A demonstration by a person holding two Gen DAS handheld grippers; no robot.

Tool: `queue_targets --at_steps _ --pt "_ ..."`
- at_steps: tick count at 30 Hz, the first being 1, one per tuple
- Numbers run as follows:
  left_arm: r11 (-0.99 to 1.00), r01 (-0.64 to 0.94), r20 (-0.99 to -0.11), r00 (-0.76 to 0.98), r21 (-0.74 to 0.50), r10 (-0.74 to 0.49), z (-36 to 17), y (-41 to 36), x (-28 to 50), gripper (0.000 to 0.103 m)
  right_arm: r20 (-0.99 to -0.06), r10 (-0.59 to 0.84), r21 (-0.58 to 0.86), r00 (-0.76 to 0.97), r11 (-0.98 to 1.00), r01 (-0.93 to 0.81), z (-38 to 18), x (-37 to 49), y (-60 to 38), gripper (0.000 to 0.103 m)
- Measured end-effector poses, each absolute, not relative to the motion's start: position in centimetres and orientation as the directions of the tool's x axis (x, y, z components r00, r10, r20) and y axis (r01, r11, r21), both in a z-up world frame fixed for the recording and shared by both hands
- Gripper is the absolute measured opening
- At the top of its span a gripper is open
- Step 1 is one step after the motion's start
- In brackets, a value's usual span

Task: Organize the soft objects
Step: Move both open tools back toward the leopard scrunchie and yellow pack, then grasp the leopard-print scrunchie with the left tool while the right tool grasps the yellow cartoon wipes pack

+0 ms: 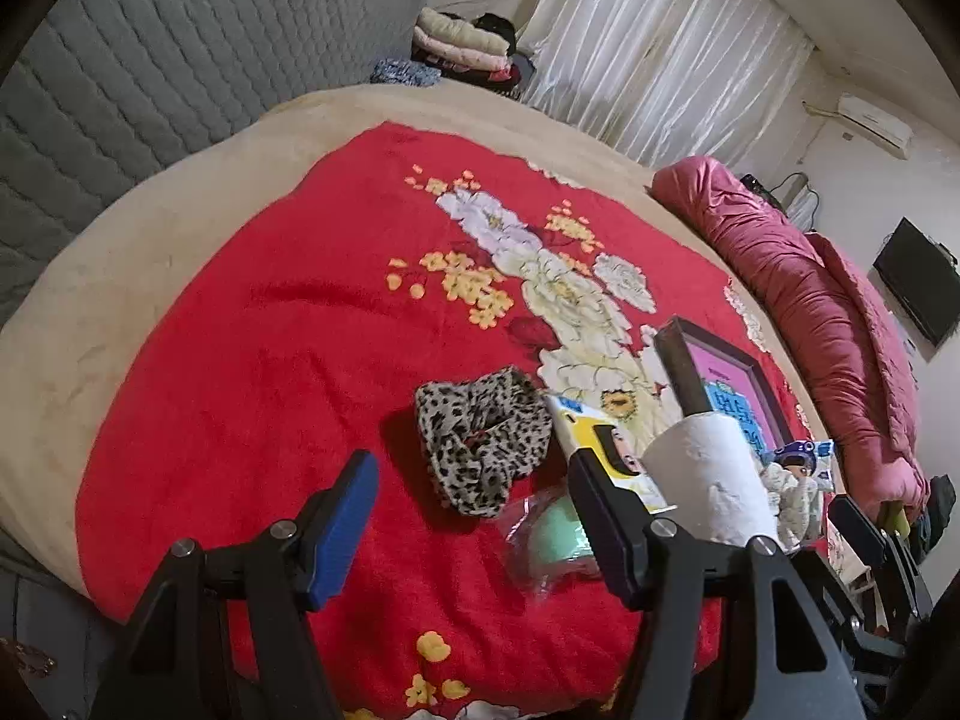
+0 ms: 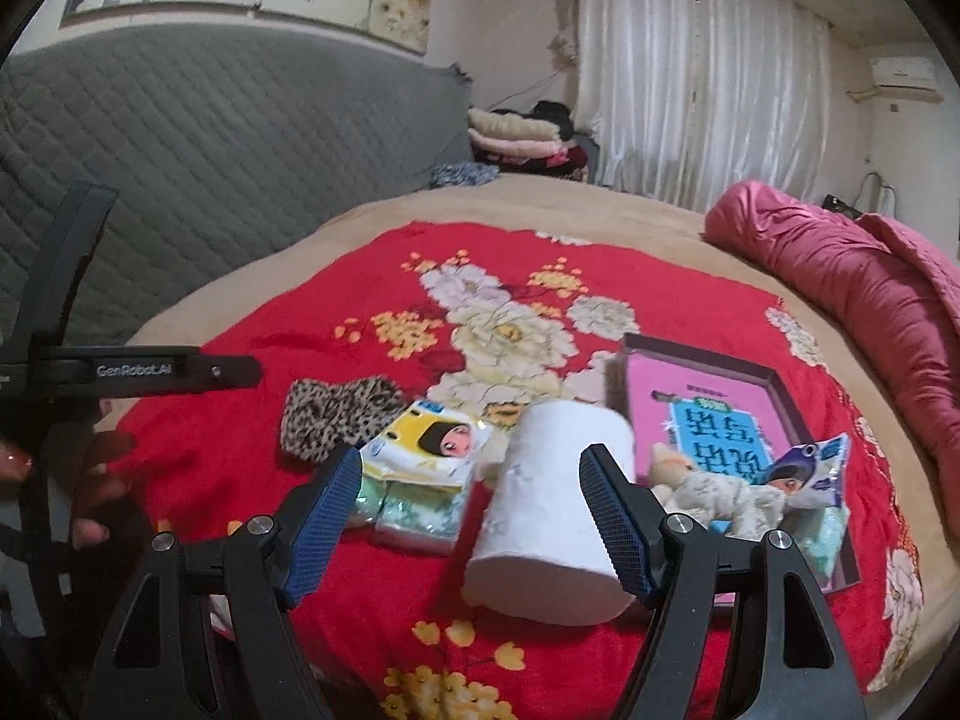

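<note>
A: Two claws, both spread wide with nothing in them. The right claw (image 2: 471, 495) hangs over one white paper roll (image 2: 552, 507) lying on the red flowered blanket (image 2: 240, 438).

B: And the left claw (image 1: 474, 525)?

A: Just before the leopard-print cloth (image 1: 483, 447), one crumpled piece. Beside it two tissue packs (image 2: 420, 450); further right one box (image 2: 714, 414) with a soft toy (image 2: 714, 495).
</note>
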State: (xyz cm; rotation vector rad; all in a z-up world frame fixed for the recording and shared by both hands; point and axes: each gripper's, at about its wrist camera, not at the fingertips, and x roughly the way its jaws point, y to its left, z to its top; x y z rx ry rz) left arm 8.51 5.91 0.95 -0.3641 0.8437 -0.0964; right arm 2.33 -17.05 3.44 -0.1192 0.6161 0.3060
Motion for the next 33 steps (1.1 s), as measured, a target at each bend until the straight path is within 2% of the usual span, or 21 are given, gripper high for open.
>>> queue_targets --at_steps 13,19,22,29,30,31,33 --pt "0.926 -0.063 -0.735 0.629 -0.373 -0.253 -2.7 5.7 11.7 0.065 -0.648 0.296 0.049 0.701 0.935 -0.350 1.4 5.3 -14.0 0.076" --pt "0.904 -0.085 -0.745 0.601 -0.419 -0.289 -5.1 6.3 14.2 0.065 -0.677 0.286 0.058 0.678 0.939 -0.338 0.6 7.5 -13.1 0.076" --pt "0.875 -0.075 -0.742 0.569 -0.477 -0.356 -6.7 6.2 15.7 0.065 -0.707 0.264 0.054 0.656 0.945 -0.322 0.2 9.2 -12.7 0.076" --pt "0.911 0.009 -0.756 0.554 -0.412 -0.348 -7.6 3.8 17.7 0.065 -0.781 0.226 0.067 0.583 0.957 -0.281 -1.2 12.5 -12.4 0.076" --pt "0.916 0.021 -0.757 0.555 -0.401 -0.344 -7.7 3.5 17.9 0.060 -0.791 0.218 0.061 0.571 0.958 -0.282 -1.5 12.9 -12.3 0.076" --pt "0.922 0.029 -0.761 0.556 -0.386 -0.335 -7.7 3.3 18.0 0.047 -0.797 0.218 0.061 0.563 0.957 -0.284 -1.7 13.2 -12.2 0.076" --pt "0.935 0.041 -0.772 0.552 -0.352 -0.316 -7.8 3.0 18.3 0.031 -0.808 0.222 0.066 0.546 0.954 -0.292 -2.0 13.8 -11.8 0.076"
